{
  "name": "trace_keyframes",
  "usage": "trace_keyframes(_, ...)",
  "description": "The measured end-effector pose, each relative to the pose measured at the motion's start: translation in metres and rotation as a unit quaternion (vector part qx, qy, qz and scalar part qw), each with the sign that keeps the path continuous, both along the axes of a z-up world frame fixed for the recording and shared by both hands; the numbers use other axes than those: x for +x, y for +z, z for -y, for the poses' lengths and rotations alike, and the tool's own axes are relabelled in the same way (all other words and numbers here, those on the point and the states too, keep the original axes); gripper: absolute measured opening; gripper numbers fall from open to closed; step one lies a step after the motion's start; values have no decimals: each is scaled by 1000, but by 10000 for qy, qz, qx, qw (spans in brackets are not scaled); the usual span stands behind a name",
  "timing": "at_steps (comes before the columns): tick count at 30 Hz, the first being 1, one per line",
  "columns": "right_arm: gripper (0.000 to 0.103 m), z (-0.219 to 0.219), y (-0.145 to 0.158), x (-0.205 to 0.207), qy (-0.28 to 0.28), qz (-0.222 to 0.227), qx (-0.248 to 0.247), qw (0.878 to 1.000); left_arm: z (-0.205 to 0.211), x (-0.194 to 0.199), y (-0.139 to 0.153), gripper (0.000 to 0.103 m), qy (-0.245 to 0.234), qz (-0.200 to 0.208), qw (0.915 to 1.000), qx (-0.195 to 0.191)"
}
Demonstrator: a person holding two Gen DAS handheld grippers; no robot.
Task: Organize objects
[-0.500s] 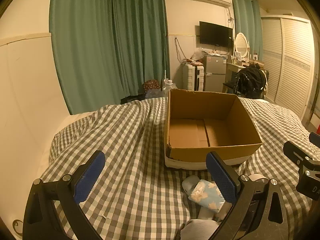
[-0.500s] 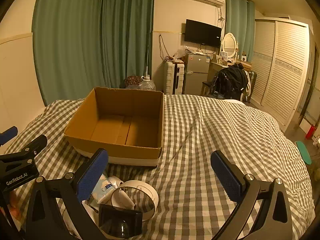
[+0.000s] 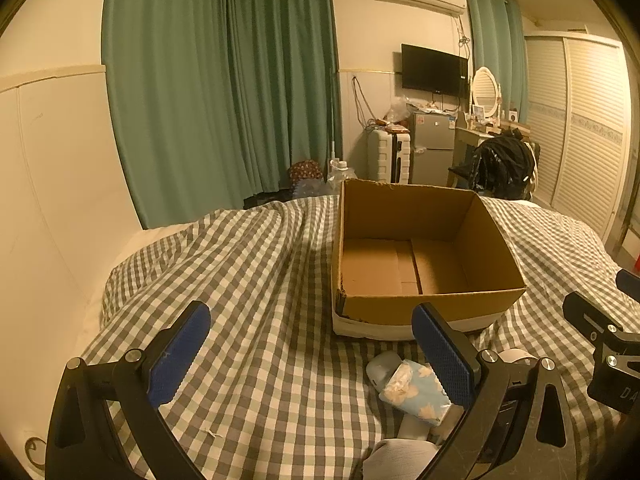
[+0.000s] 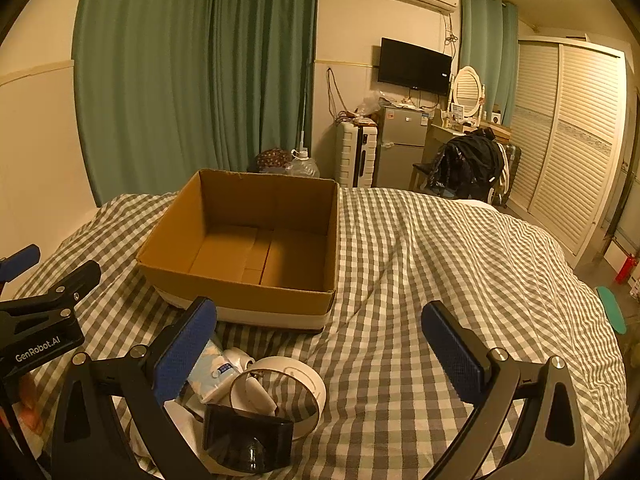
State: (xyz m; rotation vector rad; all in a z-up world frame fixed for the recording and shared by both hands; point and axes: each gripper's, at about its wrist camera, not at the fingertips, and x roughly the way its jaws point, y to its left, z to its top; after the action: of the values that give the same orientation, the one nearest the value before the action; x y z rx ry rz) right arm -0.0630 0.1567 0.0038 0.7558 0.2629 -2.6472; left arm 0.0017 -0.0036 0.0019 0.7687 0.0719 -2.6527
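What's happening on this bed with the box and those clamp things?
A person holds two handheld grippers over a grey-and-white checked bedspread, about to tidy up. The open brown cardboard box is empty. A small pile sits in front of it: a blue floral tissue pack, a white ring-shaped item and a black glossy case. The left gripper and right gripper both have open jaws, holding nothing.

The box (image 4: 240, 248) sits on the bed (image 4: 440, 264); before it (nearer the cameras) lie a packet (image 3: 416, 394) and ring (image 4: 298, 376).
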Motion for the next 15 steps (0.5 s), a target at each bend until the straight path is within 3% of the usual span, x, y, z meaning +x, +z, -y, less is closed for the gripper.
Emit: trace_keyframes(15, 103, 2, 0, 0, -6, 44, -43, 10000, -1, -2, -1, 103, -27, 11, 10000, 28)
